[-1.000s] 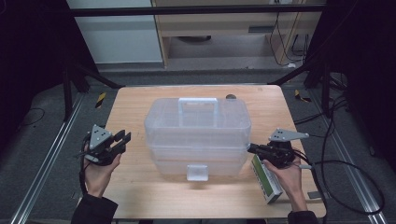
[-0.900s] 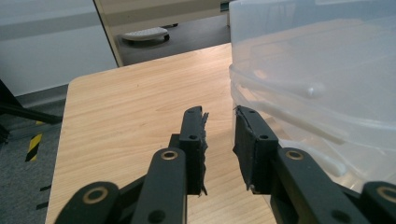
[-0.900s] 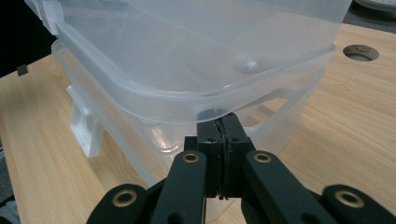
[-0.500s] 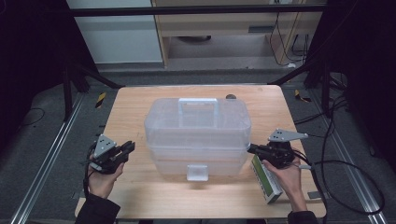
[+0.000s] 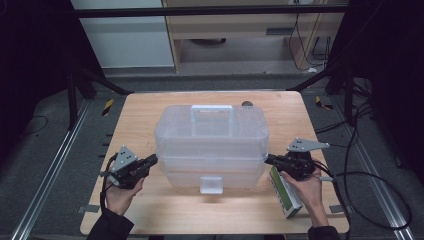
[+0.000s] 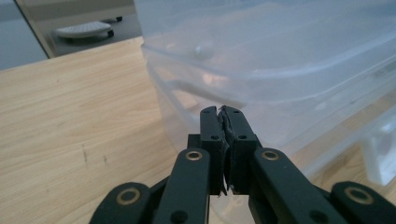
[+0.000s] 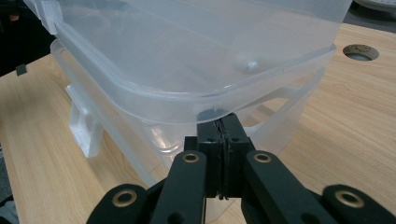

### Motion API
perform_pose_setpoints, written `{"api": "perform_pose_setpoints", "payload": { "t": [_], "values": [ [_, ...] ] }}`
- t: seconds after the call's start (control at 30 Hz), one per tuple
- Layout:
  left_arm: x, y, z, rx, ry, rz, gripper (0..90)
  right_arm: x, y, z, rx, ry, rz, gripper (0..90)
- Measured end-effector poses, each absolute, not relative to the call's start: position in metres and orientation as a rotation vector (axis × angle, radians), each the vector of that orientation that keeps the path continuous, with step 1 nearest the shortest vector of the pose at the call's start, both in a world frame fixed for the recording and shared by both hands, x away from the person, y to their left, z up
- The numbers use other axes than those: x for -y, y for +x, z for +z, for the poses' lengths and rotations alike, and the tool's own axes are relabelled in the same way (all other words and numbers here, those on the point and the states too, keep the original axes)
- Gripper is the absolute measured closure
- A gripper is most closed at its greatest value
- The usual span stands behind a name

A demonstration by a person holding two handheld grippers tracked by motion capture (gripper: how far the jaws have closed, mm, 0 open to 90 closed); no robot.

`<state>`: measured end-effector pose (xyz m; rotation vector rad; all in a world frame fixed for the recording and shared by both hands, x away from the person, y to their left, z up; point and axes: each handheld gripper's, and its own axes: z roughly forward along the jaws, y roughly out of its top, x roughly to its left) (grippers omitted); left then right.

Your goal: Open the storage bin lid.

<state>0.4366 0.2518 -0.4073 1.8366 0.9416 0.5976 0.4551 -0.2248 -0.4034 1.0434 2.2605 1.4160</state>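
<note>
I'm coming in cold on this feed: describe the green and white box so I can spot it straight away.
Start at the wooden table and the big clear plastic storage bin at its middle. Go to the bin's near right corner, where the right tongs point at it. The green and white box lies flat there, partly under the hand: the one long, flat, coloured item.

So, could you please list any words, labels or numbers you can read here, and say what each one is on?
None can be read.
Green and white box beside the right gripper: it bears print, too small and blurred to read.
Clear plastic container: no lettering visible.
</note>
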Motion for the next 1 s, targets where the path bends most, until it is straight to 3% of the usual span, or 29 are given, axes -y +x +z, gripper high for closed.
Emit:
{"api": "perform_pose_setpoints", "payload": {
  "t": [1.0],
  "values": [
    [-0.242, 0.458, -0.378, -0.899, 1.796, 0.651, 86.7, 0.228, 0.468, -0.379, -2.167, 1.027, 1.490, 90.0]
  ]
}}
